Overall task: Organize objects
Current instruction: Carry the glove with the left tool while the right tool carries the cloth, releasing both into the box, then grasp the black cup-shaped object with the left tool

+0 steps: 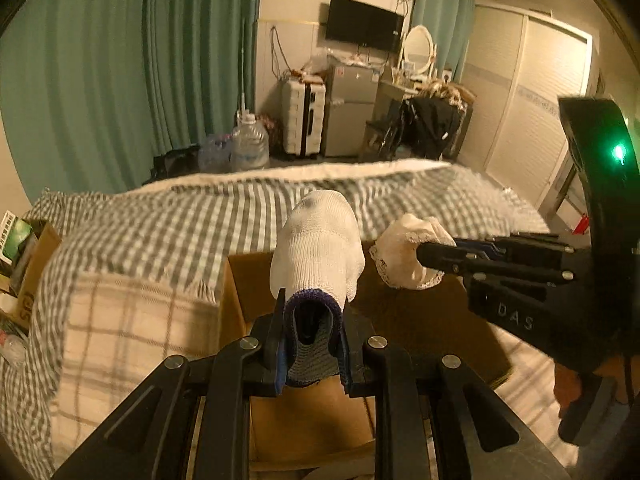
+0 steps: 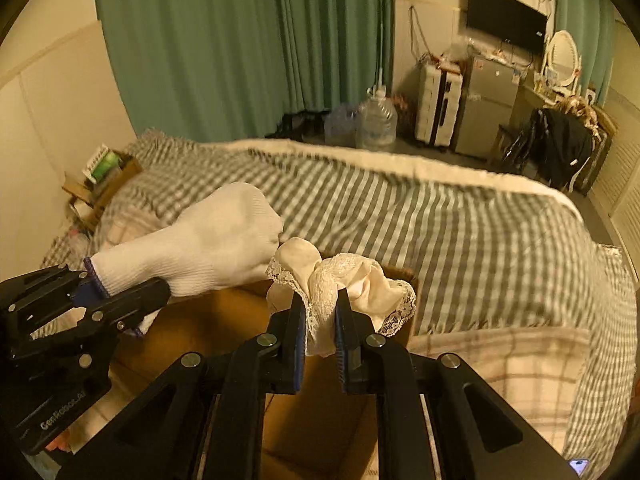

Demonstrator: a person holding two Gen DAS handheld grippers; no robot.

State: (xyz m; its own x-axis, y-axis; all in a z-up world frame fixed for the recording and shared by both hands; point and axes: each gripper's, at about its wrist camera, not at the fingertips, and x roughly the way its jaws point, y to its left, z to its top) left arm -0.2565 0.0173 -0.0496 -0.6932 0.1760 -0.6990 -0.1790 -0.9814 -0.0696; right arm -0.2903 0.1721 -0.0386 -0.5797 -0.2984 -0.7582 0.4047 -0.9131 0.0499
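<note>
Both jaws clenched on fabric. Left gripper [image 1: 310,316] pinches the blue-trimmed cuff of a white knit glove [image 1: 318,250], which sticks up at frame centre of the left wrist view; in the right wrist view the same glove [image 2: 208,240] sits at centre left, held by the left gripper [image 2: 132,300] coming in from the lower left. Right gripper [image 2: 320,320] clamps a bunched cream lace-edged cloth [image 2: 340,284] at frame centre — the lace trim hangs down between its fingers. From the left wrist view that cloth [image 1: 404,248] is right of centre, gripped by the right gripper [image 1: 444,260] reaching in from the right edge, green light lit on its body.

Glove and cloth look just beside each other, near touching in the right wrist view, apart in the left wrist view. Both are held above an open cardboard box [image 1: 400,312] on the bed; box interior [image 2: 224,320] shows below the two items.

Gingham grey-white blanket [image 2: 440,232] covers the bed behind the box. Green curtains [image 1: 120,60] fill upper left. Upper right of the left wrist view: wall TV [image 1: 362,22], suitcase [image 1: 302,120], small fridge [image 1: 348,108], oval mirror [image 1: 418,46]. Water jug [image 1: 248,144] on the floor past the bed. Another box of clutter [image 1: 24,256] at left edge.
</note>
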